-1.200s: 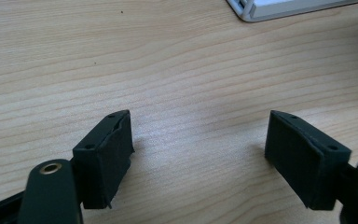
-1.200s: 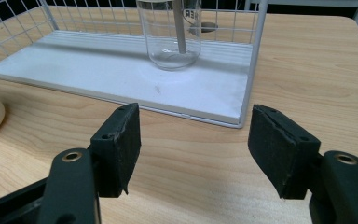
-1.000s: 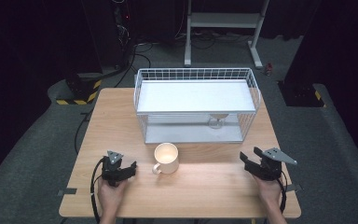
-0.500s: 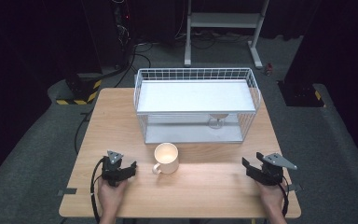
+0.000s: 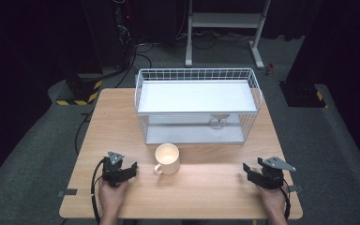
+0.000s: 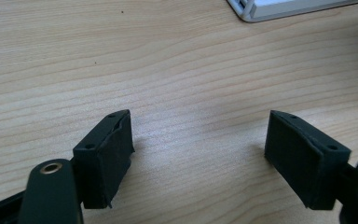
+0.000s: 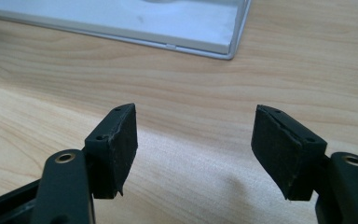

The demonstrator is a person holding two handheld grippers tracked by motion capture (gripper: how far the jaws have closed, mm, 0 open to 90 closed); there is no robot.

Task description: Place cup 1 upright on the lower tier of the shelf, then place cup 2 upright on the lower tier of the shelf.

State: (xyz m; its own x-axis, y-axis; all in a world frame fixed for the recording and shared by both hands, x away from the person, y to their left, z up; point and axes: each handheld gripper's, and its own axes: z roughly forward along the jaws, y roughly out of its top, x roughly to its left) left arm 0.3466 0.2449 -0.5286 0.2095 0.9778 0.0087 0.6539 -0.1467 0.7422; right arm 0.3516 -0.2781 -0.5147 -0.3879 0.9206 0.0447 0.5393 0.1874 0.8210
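The left hand-held gripper [image 5: 130, 169] rested low on the pale wooden surface [image 5: 122, 117] near its front left edge, held in the person's left hand [image 5: 111, 197]. In the left gripper view its two black jaws stood well apart, with bare wood grain between them and nothing in their grasp.

The right hand-held gripper [image 5: 247, 169] sat near the front right edge of the surface, held in the person's right hand [image 5: 273, 202], a grey three-cornered plate on its top. Its jaws had just been opening, and in the right gripper view they stood apart with nothing but wood between them.

The cream ceramic mug with a side handle [image 5: 167, 158] stood upright on the surface between the two grippers, nearer the left one and apart from both. Its handle pointed toward the front left.

Just behind the mug stood a white wire basket with a flat white shelf across its top [image 5: 197, 96], reaching toward the far edge of the surface. Under that shelf, toward the right side of the basket, was a small clear glass object [image 5: 219, 122], too small to identify. A corner of the basket's white base [image 7: 205, 44] showed ahead of the right jaws.
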